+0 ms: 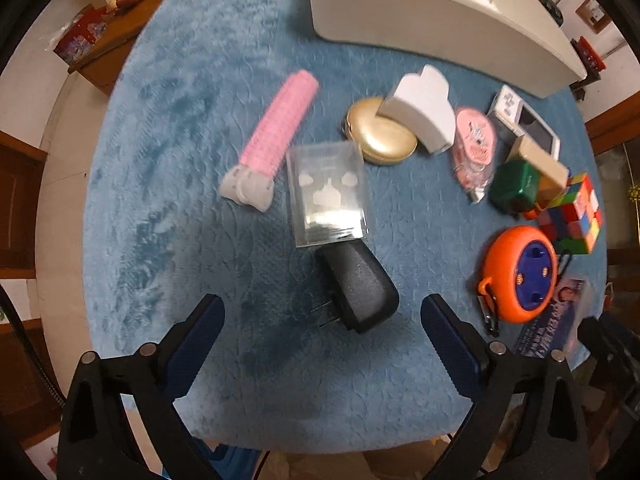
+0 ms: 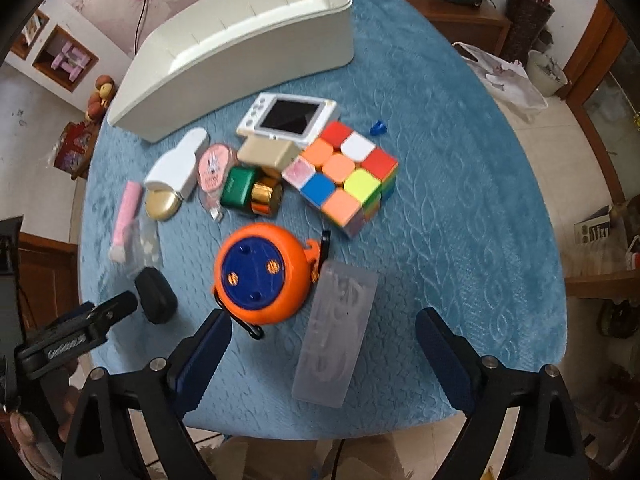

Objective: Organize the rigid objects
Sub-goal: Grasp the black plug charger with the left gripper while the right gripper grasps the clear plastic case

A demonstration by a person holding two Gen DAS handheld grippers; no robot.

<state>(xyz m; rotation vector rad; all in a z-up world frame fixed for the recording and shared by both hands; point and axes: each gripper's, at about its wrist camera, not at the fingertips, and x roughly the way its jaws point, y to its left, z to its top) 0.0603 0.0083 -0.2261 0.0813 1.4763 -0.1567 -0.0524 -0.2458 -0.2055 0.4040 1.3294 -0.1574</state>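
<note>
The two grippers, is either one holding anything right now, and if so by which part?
Nothing is held. The left gripper is open above the black plug adapter; the right gripper is open above the frosted plastic case.

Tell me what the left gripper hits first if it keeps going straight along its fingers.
Probably the black charger: it lies between the open left gripper fingers' line, nothing above it. Depth is unclear; it may land on the blue cloth just beside it.
</note>
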